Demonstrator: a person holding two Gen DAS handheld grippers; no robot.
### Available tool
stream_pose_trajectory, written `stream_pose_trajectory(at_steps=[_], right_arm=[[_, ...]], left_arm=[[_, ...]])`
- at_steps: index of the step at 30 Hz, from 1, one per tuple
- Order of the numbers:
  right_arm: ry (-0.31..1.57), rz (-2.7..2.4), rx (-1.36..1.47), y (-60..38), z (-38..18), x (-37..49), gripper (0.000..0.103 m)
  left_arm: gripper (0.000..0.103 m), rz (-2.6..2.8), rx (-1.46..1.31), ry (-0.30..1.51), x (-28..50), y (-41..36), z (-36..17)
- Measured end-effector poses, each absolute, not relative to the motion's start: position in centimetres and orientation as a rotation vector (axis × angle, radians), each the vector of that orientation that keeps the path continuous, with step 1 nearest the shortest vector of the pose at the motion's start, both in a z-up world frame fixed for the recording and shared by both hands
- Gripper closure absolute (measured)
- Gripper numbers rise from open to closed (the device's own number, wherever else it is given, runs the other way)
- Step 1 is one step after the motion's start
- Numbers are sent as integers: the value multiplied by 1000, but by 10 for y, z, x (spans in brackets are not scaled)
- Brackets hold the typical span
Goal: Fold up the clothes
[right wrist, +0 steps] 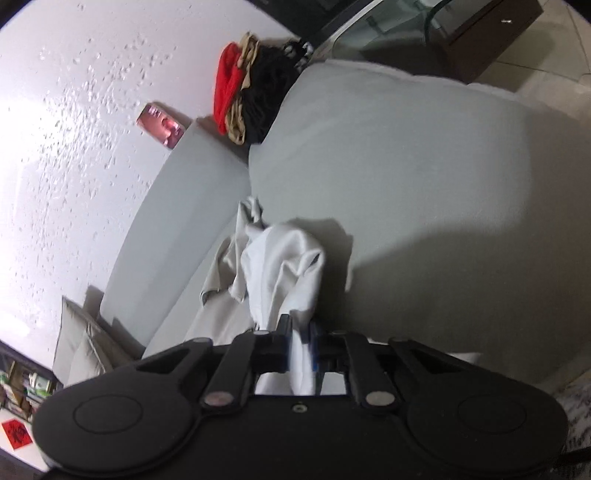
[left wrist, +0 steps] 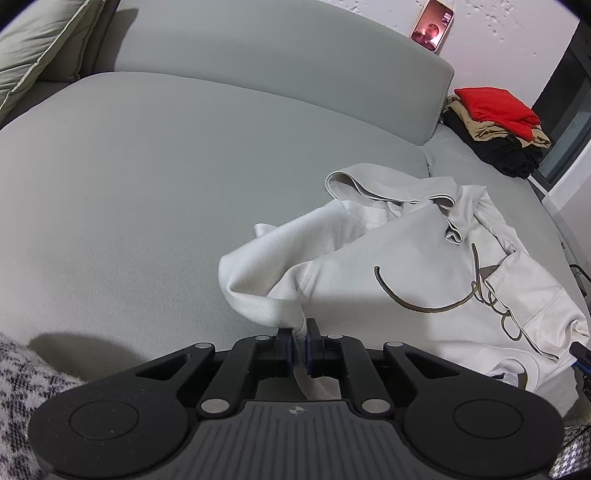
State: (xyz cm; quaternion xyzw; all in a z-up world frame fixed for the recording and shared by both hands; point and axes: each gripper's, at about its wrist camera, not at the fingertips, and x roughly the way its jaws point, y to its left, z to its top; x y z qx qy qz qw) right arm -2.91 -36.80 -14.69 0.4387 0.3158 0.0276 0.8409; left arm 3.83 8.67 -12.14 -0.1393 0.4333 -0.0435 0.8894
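- Here, a cream hoodie [left wrist: 424, 273] lies on the right part of a grey sofa [left wrist: 147, 184], its hood [left wrist: 388, 188] toward the backrest and a dark drawstring [left wrist: 417, 299] curving across the chest.
- The left claw [left wrist: 299, 332] is pinched tight on a bunched fold of the hoodie's fabric, lifting it off the seat.
- In the right wrist view, the right claw [right wrist: 299, 332] is likewise clamped on a strip of pale hoodie cloth [right wrist: 280, 266], which rises crumpled ahead of it; this view is tilted and somewhat blurred.
- A stack of folded clothes [left wrist: 498, 125], red on top with tan and black beneath, sits at the sofa's far right end, well apart from the hoodie.
- A phone [left wrist: 432, 26] with a lit screen leans against the wall above the backrest.
- A pale cushion [left wrist: 40, 48] rests at the far left.
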Motion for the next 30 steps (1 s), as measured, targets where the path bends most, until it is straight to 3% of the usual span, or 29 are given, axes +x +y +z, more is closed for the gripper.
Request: stream_pose_trajectory(at_steps=[1, 10, 15, 23, 25, 26, 30], right_arm=[[664, 52, 935, -368, -146, -30, 101], [719, -89, 891, -368, -126, -41, 101], [735, -67, 887, -371, -137, -30, 90], [726, -48, 799, -361, -144, -14, 89], [738, -49, 780, -359, -144, -14, 92], [747, -56, 764, -356, -142, -15, 100], [803, -83, 772, -342, -127, -27, 101]], left_arm=[[94, -93, -290, 902, 38, 87, -121], [96, -171, -307, 951, 29, 91, -119], [93, -171, -302, 941, 30, 90, -120], [90, -151, -322, 930, 49, 85, -129], [93, -149, -337, 928, 51, 87, -129], [97, -148, -348, 926, 51, 88, -129], [100, -176, -438, 893, 40, 101, -112]])
